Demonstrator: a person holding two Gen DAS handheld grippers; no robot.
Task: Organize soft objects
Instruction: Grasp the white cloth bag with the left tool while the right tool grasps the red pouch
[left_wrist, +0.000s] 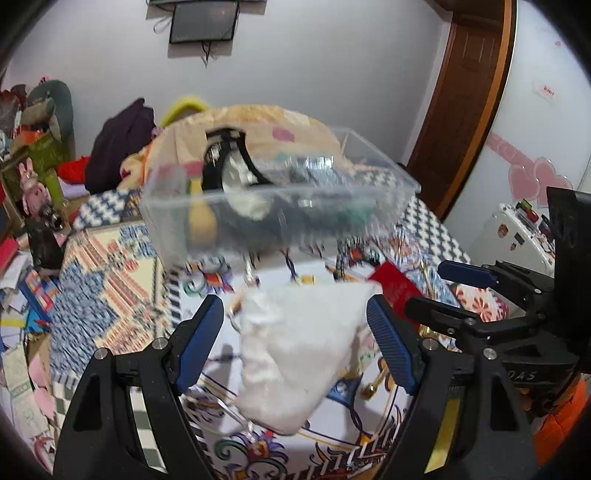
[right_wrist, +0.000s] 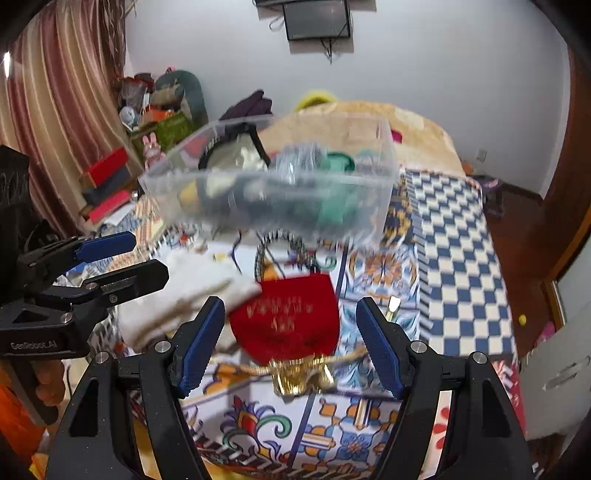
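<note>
A white fluffy pouch (left_wrist: 295, 354) lies on the patterned bedspread between the open fingers of my left gripper (left_wrist: 295, 347); it also shows in the right wrist view (right_wrist: 184, 291). A red velvet drawstring pouch (right_wrist: 288, 317) with gold tassels lies between the open fingers of my right gripper (right_wrist: 290, 343), and shows partly in the left view (left_wrist: 395, 291). Both grippers hover just above them, apart. A clear plastic bin (left_wrist: 273, 206) holding soft items stands beyond, also in the right view (right_wrist: 269, 181).
A black and white cord loop (right_wrist: 277, 243) lies behind the red pouch. A tan blanket (right_wrist: 406, 125) is heaped behind the bin. Cluttered boxes and toys (left_wrist: 33, 177) stand at the left. A wooden door (left_wrist: 469, 96) and floor are at the right.
</note>
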